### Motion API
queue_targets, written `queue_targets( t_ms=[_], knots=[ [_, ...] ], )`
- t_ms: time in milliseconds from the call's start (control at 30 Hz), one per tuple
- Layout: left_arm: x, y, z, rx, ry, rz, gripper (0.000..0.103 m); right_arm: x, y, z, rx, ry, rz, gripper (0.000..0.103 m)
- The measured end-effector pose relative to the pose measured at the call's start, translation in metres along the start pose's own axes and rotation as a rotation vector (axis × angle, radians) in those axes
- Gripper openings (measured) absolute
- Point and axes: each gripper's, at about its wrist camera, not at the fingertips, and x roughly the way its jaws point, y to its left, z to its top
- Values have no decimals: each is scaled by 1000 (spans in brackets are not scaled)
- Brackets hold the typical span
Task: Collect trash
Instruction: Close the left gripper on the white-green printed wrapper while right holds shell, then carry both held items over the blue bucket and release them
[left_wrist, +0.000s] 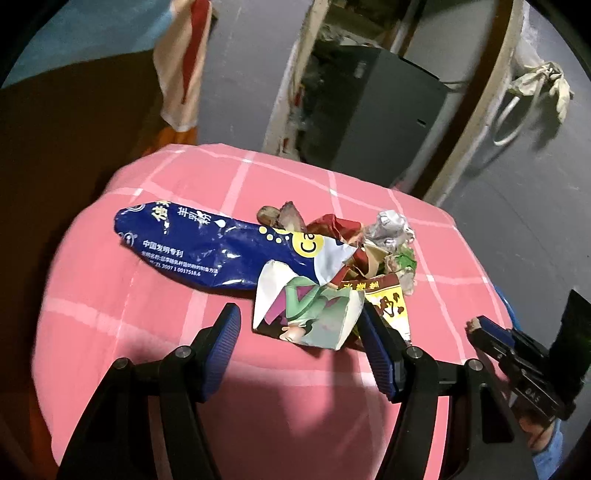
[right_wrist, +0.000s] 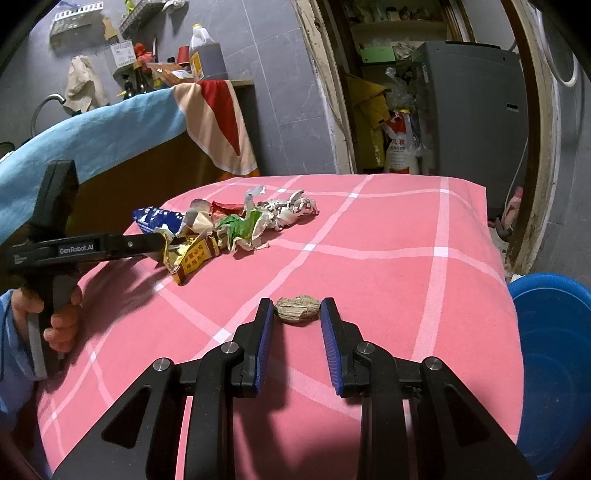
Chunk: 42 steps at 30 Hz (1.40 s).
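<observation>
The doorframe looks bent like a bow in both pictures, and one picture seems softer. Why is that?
Left wrist view: the fisheye lens bows the doorframe and darkens the corners; the wall and hanging cloth are smeared, as from motion. Right wrist view: same bending of the doorframe, but sharper; the fingers cast dark shadows on the pink checked cloth.

The right gripper (right_wrist: 297, 314) clamps a brown scrap (right_wrist: 297, 309) over the pink cloth (right_wrist: 388, 266).

Pink white-checked cloth (right_wrist: 369, 258), blue wrapper (left_wrist: 177, 243), perhaps navy.
</observation>
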Motion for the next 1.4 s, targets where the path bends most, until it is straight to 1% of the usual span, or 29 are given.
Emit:
queue_targets(
  t_ms=[67,167,233,300,333,400,467,533,767,933,1100,1267,1400],
  knots=[
    [1,0,0,19,12,-21,60,0,0,0,1,0,1,25],
    [3,0,-1,40,19,-24,59,0,0,0,0,0,0,25],
    [3,-4,-4,56,17,-22,56,0,0,0,1,-1,1,25],
    [3,-6,-6,69,21,-26,43,0,0,0,1,0,1,25],
    [3,-8,-7,77,25,-20,40,0,1,0,1,0,1,25],
    [3,-11,-9,90,29,-7,30,0,0,0,0,0,0,25],
    [4,-14,-12,102,29,12,27,0,1,0,-1,0,0,25],
    [4,-15,-12,106,26,23,27,0,1,0,-2,-2,0,25],
    [1,-19,-15,97,6,27,24,0,3,-1,-3,-6,0,25],
    [-9,-28,-25,104,-28,26,24,0,5,2,-7,-10,3,25],
    [-21,-45,-38,132,-68,32,24,-5,5,-3,-15,-23,7,25],
    [-32,-61,-44,128,-120,8,24,-16,9,-3,-30,-84,17,25],
    [-40,-81,-43,133,-182,-18,24,-36,15,0,-52,-184,15,25]
  ],
)
